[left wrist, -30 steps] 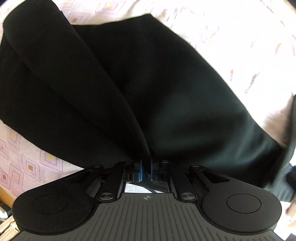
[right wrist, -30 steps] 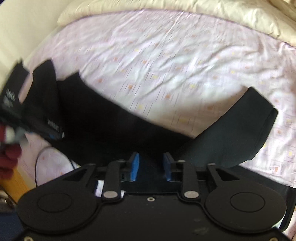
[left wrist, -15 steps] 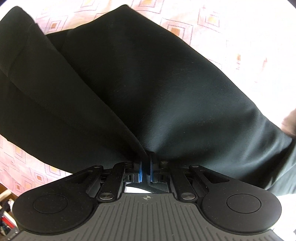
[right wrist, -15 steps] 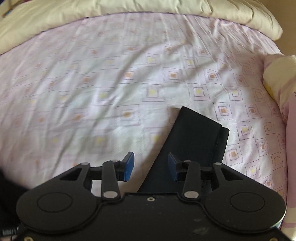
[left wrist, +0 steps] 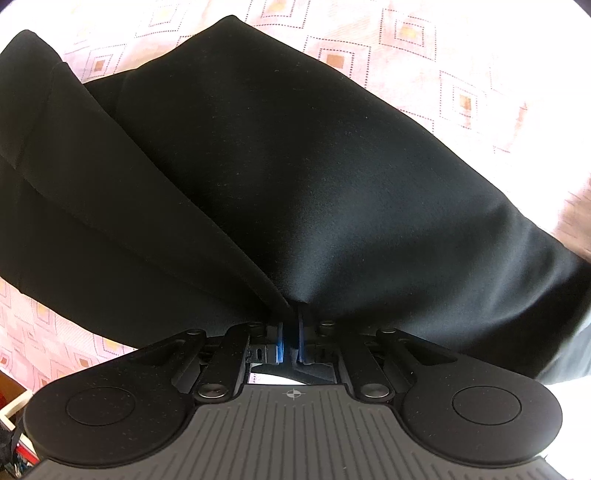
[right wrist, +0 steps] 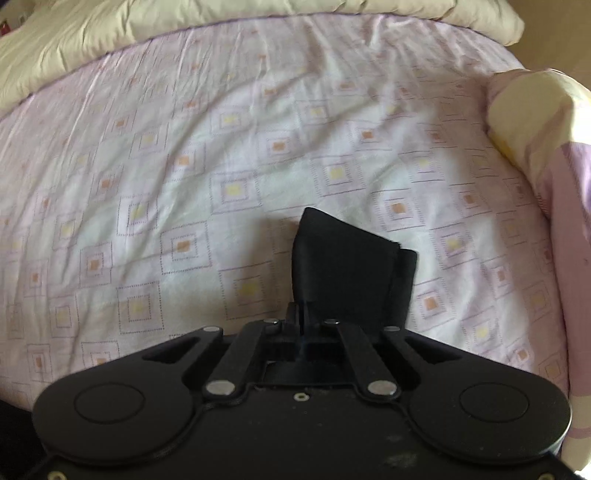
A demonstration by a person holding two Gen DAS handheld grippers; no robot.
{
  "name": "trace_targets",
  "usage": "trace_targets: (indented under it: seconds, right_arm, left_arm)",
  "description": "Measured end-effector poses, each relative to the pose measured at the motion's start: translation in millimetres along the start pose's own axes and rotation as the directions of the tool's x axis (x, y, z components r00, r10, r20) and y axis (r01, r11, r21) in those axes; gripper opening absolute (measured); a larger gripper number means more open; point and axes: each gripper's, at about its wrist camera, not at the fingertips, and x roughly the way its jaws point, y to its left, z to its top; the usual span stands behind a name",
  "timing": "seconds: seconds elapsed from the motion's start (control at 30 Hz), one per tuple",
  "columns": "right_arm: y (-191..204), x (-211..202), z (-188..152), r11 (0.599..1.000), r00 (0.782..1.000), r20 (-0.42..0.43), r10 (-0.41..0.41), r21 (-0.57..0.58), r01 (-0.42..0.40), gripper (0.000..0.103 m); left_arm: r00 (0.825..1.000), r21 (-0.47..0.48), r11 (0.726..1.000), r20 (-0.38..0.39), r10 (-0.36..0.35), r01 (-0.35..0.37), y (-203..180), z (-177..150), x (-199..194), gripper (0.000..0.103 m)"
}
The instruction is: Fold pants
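The black pants [left wrist: 280,177] fill most of the left wrist view, lying in broad folds on the patterned bed sheet [left wrist: 424,48]. My left gripper [left wrist: 290,341] is shut on a pinched fold of the pants right at its blue pads. In the right wrist view, my right gripper [right wrist: 303,317] is shut on the end of a black pant leg [right wrist: 347,266], which stands up from the jaws above the sheet [right wrist: 221,155]. The rest of that leg is hidden under the gripper body.
A cream duvet [right wrist: 184,26] lies bunched along the far side of the bed. A pink and yellow pillow [right wrist: 543,122] sits at the right edge. Wooden furniture [left wrist: 11,398] shows at the lower left of the left wrist view.
My right gripper swung right to the pant leg end and closed on it; it was open before. My left gripper kept its hold and came lower and closer to the cloth.
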Motion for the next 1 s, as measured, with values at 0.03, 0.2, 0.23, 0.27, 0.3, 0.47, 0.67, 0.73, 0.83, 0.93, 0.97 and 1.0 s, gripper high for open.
trace_targets:
  seconds: [0.03,0.2,0.23,0.27,0.3,0.47,0.67,0.73,0.83,0.93,0.97,1.0]
  right_arm:
    - [-15,-13,-4,0.999,1.0,0.021,0.002,0.041,-0.003,0.003]
    - [-83,-56,-47,0.977,0.999,0.052,0.004,0.214,-0.015,0.003]
    - [-92,-58,-59,0.974,0.999,0.044,-0.007,0.227,-0.003,0.003]
    - [-101,-57,-72,0.971,0.999,0.031,-0.013,0.238,0.005,0.003]
    - [-110,-54,-85,0.968,1.0,0.018,-0.015,0.252,0.01,0.003]
    - [-134,-31,-142,0.951,0.997,-0.07,-0.034,0.306,0.053,0.003]
    - [-135,-19,-167,0.956,0.997,-0.067,-0.025,0.289,0.043,0.004]
    - [-135,-19,-169,0.96,0.998,-0.062,-0.025,0.277,0.041,0.004]
    - [-136,-21,-165,0.963,0.998,-0.059,-0.027,0.265,0.041,0.004]
    - [-144,-27,-171,0.955,0.993,-0.079,-0.085,0.279,0.104,0.003]
    - [-148,-25,-173,0.952,0.992,-0.092,-0.091,0.285,0.114,0.003]
    - [-153,-23,-174,0.95,0.991,-0.105,-0.082,0.294,0.109,0.003]
  left_arm:
    - [1.0,0.002,1.0,0.005,-0.003,0.003,0,1,-1,0.007]
    - [0.999,0.038,0.999,0.045,-0.002,0.0,2,-17,-7,0.007]
    - [0.999,0.05,0.999,0.054,0.004,-0.007,0,-17,-8,0.007]
    - [0.998,0.062,0.998,0.063,0.011,-0.014,-3,-18,-9,0.007]
    - [0.997,0.075,0.997,0.072,0.019,-0.024,-5,-19,-10,0.007]
    - [0.991,0.115,0.992,0.123,0.042,-0.056,-14,-24,-15,0.007]
    - [0.979,0.169,0.982,0.199,0.046,-0.081,-23,-44,-19,0.008]
    - [0.975,0.168,0.982,0.215,0.045,-0.083,-25,-48,-20,0.008]
    - [0.973,0.123,0.99,0.226,0.035,-0.064,-19,-62,-18,0.008]
    - [0.97,0.091,0.994,0.242,0.034,-0.058,-4,-77,-24,0.008]
    - [0.968,0.088,0.994,0.25,0.037,-0.06,-2,-81,-25,0.008]
    - [0.965,0.085,0.994,0.258,0.038,-0.062,-2,-84,-25,0.008]
